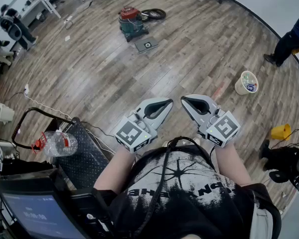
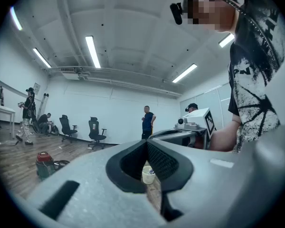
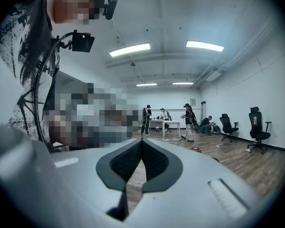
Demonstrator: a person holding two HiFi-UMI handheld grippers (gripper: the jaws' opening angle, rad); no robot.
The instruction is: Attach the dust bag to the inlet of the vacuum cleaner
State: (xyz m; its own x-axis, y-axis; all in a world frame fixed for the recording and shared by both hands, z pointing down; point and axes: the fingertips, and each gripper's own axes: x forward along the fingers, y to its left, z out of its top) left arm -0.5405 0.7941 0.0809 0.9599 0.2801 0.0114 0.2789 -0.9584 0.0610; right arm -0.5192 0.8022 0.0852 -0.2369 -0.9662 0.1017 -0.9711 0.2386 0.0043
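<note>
Status: task not started, judging by the layout.

- Vacuum cleaner stands on the wood floor, far across the room from the person. Red top, dark green body, black hose coiled just beside it.
- A flat grey square with a round hole in its middle lies on the floor next to the vacuum cleaner, on the near side. I take it to be the dust bag. It lies apart from the machine, so it is not attached. The inlet itself is too small to make out.
- Left gripper: jaws pressed together, nothing between the pads. Its own view shows only a sliver of floor and the far white bucket through the gap behind the tips.
- Right gripper: jaws also pressed together and empty, with bare floor behind them.
- Both grippers are held in front of the chest, roughly level, tips angled toward each other and close but apart. Neither is near the bag or the machine.

Done: nothing visible.
Left: walk over to the vacuum cleaner, pick up the bag, find the inlet, line up the bag's round hole with it, seat it.

Other notes: a cart with a water bottle is at the person's left. Other people stand at the edges of the room, away from the work.
</note>
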